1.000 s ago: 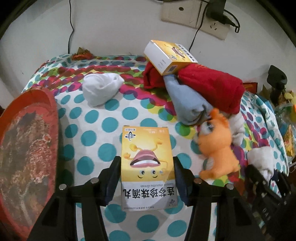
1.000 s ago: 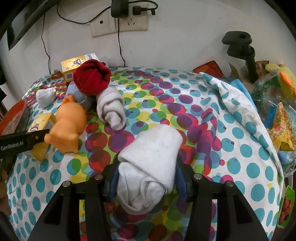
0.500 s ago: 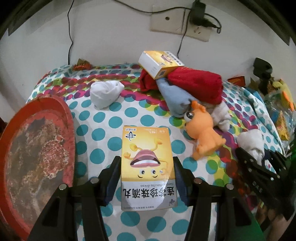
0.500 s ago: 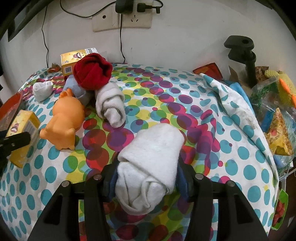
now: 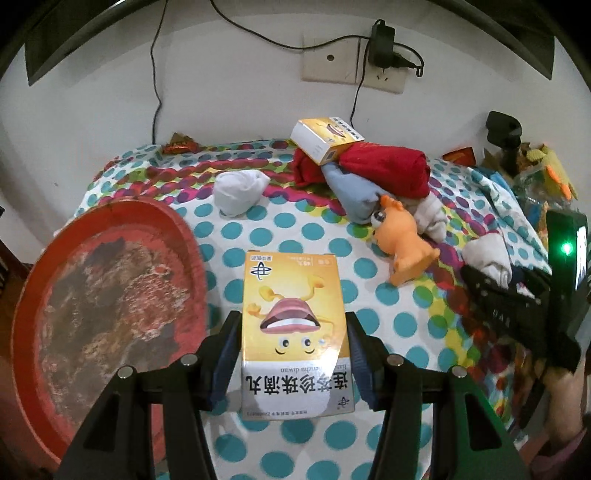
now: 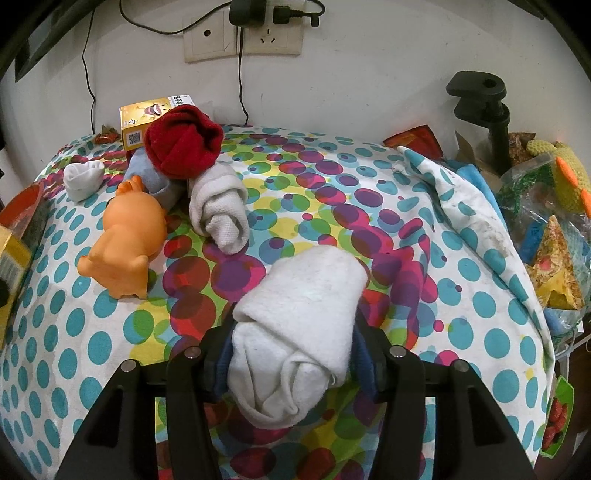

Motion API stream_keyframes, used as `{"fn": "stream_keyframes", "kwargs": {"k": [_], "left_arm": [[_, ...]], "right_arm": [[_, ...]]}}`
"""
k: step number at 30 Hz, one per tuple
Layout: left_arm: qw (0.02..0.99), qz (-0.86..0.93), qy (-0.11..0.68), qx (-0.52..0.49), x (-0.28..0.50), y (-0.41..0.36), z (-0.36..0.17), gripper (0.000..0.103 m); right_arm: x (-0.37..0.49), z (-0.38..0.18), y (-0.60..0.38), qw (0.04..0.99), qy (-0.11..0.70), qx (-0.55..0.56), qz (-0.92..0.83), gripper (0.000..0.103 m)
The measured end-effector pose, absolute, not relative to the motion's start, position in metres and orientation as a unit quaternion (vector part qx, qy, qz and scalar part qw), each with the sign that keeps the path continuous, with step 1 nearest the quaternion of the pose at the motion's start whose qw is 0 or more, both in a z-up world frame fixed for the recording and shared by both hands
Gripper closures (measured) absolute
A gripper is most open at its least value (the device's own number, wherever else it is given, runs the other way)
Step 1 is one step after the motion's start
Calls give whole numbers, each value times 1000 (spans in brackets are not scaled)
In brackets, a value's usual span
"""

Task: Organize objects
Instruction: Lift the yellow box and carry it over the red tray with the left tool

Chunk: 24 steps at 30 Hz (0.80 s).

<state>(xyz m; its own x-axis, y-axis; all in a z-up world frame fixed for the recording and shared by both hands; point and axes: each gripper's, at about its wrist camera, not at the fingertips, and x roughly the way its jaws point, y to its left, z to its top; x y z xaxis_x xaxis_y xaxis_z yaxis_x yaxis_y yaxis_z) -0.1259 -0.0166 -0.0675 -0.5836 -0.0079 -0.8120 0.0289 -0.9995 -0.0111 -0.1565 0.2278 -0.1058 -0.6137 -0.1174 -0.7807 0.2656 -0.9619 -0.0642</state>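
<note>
The left tool (image 5: 293,363) had lifted clear of the table (image 5: 376,266), pinching the yellow box (image 5: 293,325) beside the red tray (image 5: 107,302), ready for sorting; the right tool (image 6: 291,354) stayed put, clamping a white sock roll (image 6: 299,332).

A spotted tablecloth (image 6: 480,332) covers the table under a white wall (image 6: 369,74) with sockets (image 6: 243,33), a plugged-in charger (image 5: 380,44) and a black clamp (image 6: 480,99).
</note>
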Motion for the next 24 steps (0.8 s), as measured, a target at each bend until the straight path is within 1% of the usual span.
{"fn": "stream_keyframes", "kwargs": {"k": [8,19,22,24], "left_arm": [[25,-895,2,446,-105,-44,-61,48],[72,-889,41,451,-100,-105,-59,48],[90,-891,35,443,-100,-119,-56,48],[102,-889,31,446,-100,-130,-57,48]], "right_arm": [[-157,-106,228,107,88,426,-894,52],[-157,-106,230,100,84,428,-895,51],[-157,-106,230,99,85,428,-895,50],[-158,-106,231,99,83,428,-894,48]]}}
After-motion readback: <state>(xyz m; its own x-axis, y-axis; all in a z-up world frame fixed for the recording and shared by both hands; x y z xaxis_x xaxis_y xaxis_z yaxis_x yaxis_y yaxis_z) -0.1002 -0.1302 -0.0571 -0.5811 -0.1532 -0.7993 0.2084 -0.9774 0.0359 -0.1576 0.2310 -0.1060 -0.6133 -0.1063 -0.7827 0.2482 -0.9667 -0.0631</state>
